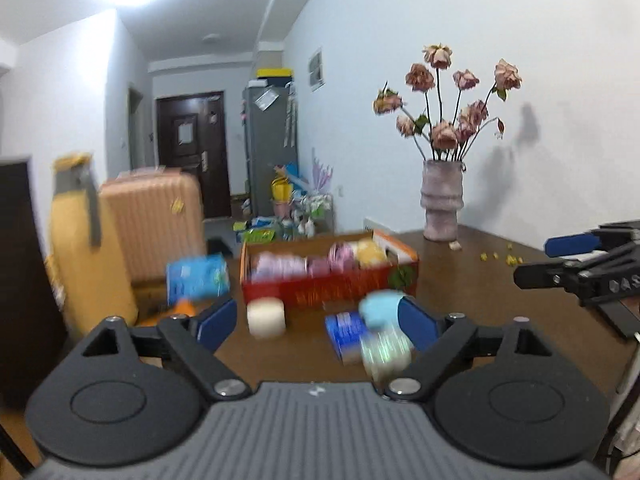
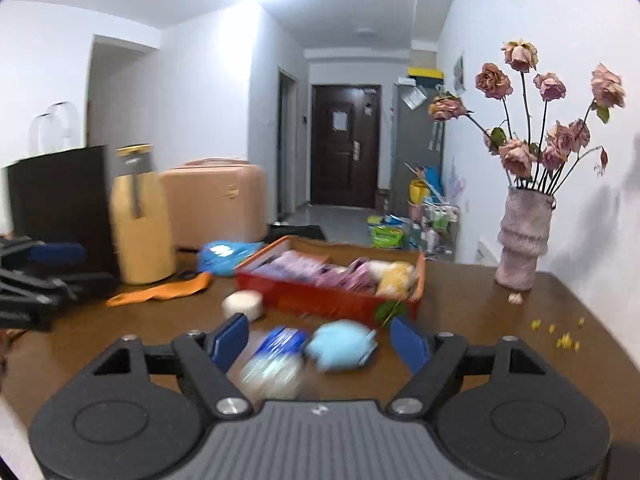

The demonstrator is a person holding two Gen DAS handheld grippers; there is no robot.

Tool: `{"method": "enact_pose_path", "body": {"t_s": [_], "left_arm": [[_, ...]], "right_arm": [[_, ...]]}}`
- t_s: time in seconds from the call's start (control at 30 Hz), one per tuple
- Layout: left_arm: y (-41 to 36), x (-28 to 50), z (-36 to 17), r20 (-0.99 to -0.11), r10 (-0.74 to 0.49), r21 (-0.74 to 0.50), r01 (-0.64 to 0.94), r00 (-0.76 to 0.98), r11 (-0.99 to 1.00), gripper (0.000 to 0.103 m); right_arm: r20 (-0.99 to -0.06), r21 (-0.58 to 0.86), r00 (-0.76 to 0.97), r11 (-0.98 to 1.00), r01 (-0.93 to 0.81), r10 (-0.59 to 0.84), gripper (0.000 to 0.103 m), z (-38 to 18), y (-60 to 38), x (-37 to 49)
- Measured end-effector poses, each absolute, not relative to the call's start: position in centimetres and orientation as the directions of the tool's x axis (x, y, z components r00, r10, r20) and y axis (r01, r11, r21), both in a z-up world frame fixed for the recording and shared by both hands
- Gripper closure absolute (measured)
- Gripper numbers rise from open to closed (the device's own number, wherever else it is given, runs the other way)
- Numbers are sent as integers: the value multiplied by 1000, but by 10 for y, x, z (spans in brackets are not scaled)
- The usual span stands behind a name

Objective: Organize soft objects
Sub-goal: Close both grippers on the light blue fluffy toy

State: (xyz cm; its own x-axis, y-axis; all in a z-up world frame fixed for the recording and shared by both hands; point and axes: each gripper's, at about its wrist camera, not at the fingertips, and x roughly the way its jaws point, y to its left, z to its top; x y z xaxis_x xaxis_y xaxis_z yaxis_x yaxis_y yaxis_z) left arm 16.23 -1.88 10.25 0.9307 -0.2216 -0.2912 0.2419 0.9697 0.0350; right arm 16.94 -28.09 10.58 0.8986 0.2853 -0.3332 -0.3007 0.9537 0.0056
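Brown table (image 2: 480,312), bare right of red box (image 2: 320,300) of soft items, blue pouf (image 2: 340,344) near, left gripper (image 1: 316,320) and right gripper (image 2: 320,340) level, both spread, empty.

a vase (image 2: 522,240) of dried roses (image 2: 552,128) stands near a yellow flask (image 2: 140,232).

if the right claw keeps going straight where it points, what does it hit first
Probably the light blue soft item lying on the table between its open fingers, with the red box just behind it. Blur makes depth uncertain.
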Motion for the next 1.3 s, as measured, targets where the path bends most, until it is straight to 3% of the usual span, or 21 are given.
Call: {"method": "enact_pose_path", "body": {"t_s": [0.1, 0.27, 0.37, 0.53, 0.8, 1.03, 1.13, 1.2, 1.3], "left_arm": [[-16, 126, 76, -347, -213, -37, 214, 913, 976, 11], [-3, 113, 61, -409, -211, -92, 190, 888, 977, 9], [-3, 113, 64, -386, -196, -58, 188, 902, 980, 9], [-2, 129, 62, -398, -215, -107, 187, 892, 976, 8], [-24, 198, 54, -441, -231, -77, 220, 867, 972, 8], [-56, 301, 62, -446, -393, -145, 368, 804, 918, 10], [-73, 354, 59, -484, -475, -214, 427, 735, 879, 30], [-85, 389, 52, -536, -506, -258, 440, 676, 860, 56], [-99, 428, 37, -597, -568, -342, 460, 567, 819, 68]], "right_arm": [[-340, 16, 899, 958, -287, 276, 19, 76, -272, 118], [-438, 209, 838, 943, -258, 326, 18, 51, -275, 97], [-440, 156, 846, 953, -259, 302, 18, 52, -269, 93], [-462, 182, 837, 955, -233, 292, 18, 47, -280, 104], [-494, 181, 832, 966, -187, 253, 18, 42, -304, 180], [-502, 181, 807, 950, -253, 311, 22, 36, -320, 320], [-537, 166, 777, 944, -284, 329, 35, 31, -316, 391], [-553, 173, 748, 929, -328, 367, 39, 24, -312, 436], [-601, 203, 680, 902, -380, 421, 47, 9, -303, 489]]}}
